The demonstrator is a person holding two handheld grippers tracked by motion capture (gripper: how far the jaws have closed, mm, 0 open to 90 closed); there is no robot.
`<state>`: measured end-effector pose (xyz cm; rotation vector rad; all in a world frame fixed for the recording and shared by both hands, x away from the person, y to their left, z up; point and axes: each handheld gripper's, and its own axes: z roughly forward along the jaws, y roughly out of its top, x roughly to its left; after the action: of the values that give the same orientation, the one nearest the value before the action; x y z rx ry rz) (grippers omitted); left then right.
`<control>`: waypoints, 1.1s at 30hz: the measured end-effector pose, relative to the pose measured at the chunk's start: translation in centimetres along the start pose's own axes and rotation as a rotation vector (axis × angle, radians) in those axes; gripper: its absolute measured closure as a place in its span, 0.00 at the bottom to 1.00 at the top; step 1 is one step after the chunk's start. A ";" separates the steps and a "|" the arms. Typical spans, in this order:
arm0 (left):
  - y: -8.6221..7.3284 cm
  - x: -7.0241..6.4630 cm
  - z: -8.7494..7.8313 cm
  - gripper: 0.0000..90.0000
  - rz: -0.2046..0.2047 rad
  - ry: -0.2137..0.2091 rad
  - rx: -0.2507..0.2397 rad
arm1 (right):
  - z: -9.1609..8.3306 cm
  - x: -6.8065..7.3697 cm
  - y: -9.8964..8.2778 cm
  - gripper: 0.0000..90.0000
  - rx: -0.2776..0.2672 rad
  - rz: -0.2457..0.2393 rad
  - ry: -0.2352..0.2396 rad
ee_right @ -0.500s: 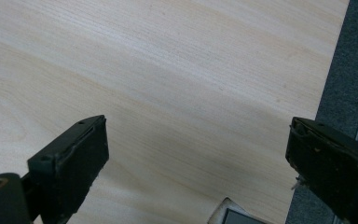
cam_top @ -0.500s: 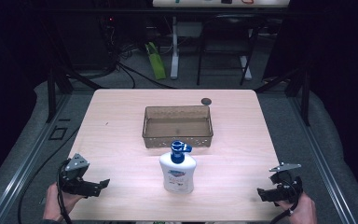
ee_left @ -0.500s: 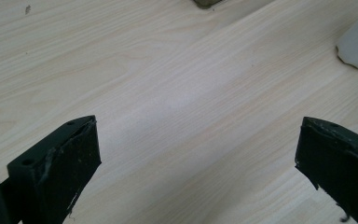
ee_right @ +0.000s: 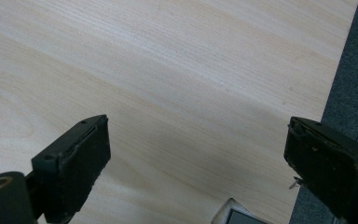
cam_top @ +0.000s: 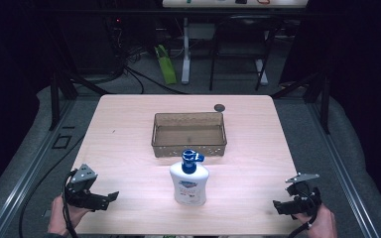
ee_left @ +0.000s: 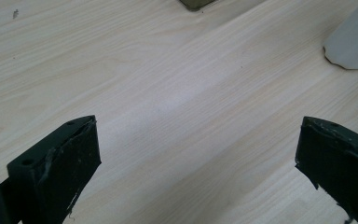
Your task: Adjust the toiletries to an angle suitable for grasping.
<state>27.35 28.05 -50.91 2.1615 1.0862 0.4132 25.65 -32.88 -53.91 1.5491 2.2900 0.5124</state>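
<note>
A white pump bottle (cam_top: 189, 182) with a blue pump head stands upright near the table's front middle. Just behind it sits a brown see-through basket (cam_top: 189, 147), nothing visible inside. My left gripper (cam_top: 110, 199) hovers at the front left corner, pointing toward the bottle, jaws open and empty. In the left gripper view its jaws (ee_left: 196, 154) stand wide over bare wood, with the bottle's base (ee_left: 354, 42) at the upper right and a basket corner (ee_left: 196, 3) at the top. My right gripper (cam_top: 279, 207) is at the front right corner, open and empty (ee_right: 196, 154).
A small dark round object (cam_top: 219, 107) lies behind the basket's right corner. The light wooden table (cam_top: 124, 134) ends close to the right gripper, with grey floor (ee_right: 349, 70) beyond its edge. Desk legs and cables stand in the dark behind the table.
</note>
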 end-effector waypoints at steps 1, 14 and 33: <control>0.0 -0.1 0.1 0.00 0.001 -0.001 0.002 | 0.0 0.0 0.0 0.07 0.000 0.000 0.002; 0.8 -1.6 0.4 0.00 0.050 -0.027 -0.004 | 0.1 0.1 0.0 0.08 0.005 -0.008 0.012; 2.7 -4.5 1.0 0.00 0.112 -0.095 -0.068 | 0.1 0.2 0.1 0.09 0.007 -0.015 0.012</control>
<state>26.74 22.85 -49.72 2.1648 0.8901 0.3884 25.68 -32.65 -53.92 1.5356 2.3132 0.5118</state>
